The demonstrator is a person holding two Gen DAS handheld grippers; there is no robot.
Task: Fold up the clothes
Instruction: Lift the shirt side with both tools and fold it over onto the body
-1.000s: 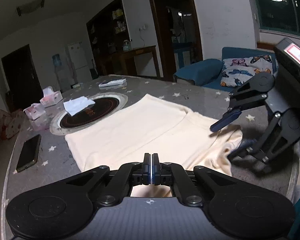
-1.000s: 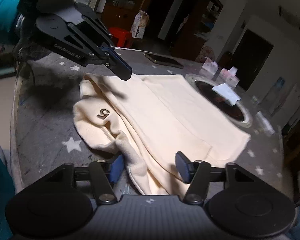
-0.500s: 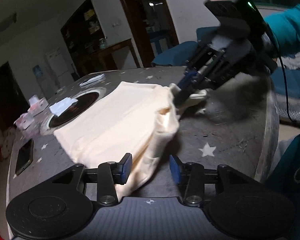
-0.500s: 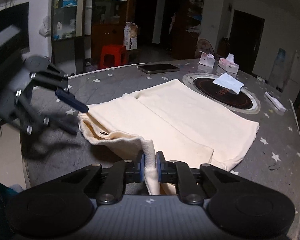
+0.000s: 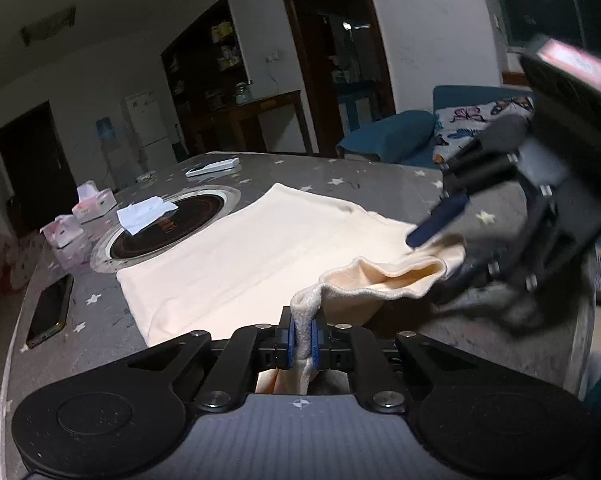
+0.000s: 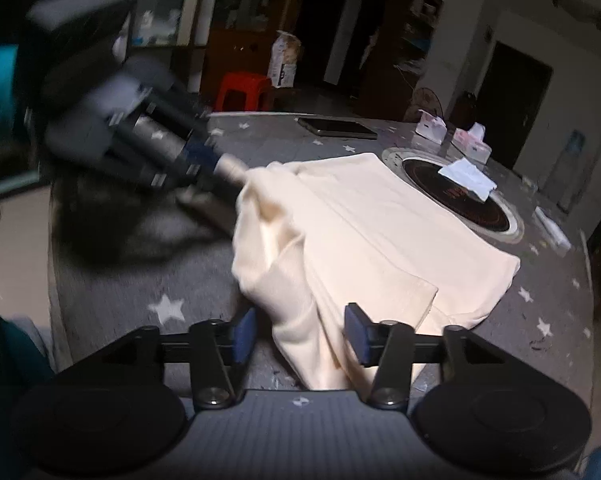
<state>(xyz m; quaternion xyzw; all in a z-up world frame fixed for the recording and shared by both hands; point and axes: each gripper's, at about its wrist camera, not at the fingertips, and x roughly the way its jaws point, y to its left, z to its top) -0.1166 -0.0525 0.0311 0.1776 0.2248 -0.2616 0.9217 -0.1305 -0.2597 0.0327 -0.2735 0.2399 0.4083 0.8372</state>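
A cream garment (image 5: 240, 256) lies partly folded on the grey star-patterned table (image 5: 380, 178); it also shows in the right wrist view (image 6: 380, 240). My left gripper (image 5: 302, 338) is shut on a bunched edge of the garment and holds it lifted; it also shows, blurred, in the right wrist view (image 6: 210, 164). My right gripper (image 6: 300, 334) is open, its jaws apart on either side of a hanging fold; it shows blurred in the left wrist view (image 5: 440, 236) at the garment's raised corner.
A round cooktop (image 5: 168, 226) with a white cloth (image 5: 144, 212) on it is set in the table. Tissue boxes (image 5: 94, 202), a phone (image 5: 48, 312) and a flat white item (image 5: 212, 168) lie around. A blue sofa (image 5: 396, 140) stands beyond the table.
My left gripper, open half a second ago, has shut on the garment's edge and lifted it. My right gripper, shut on the cloth then, has opened.
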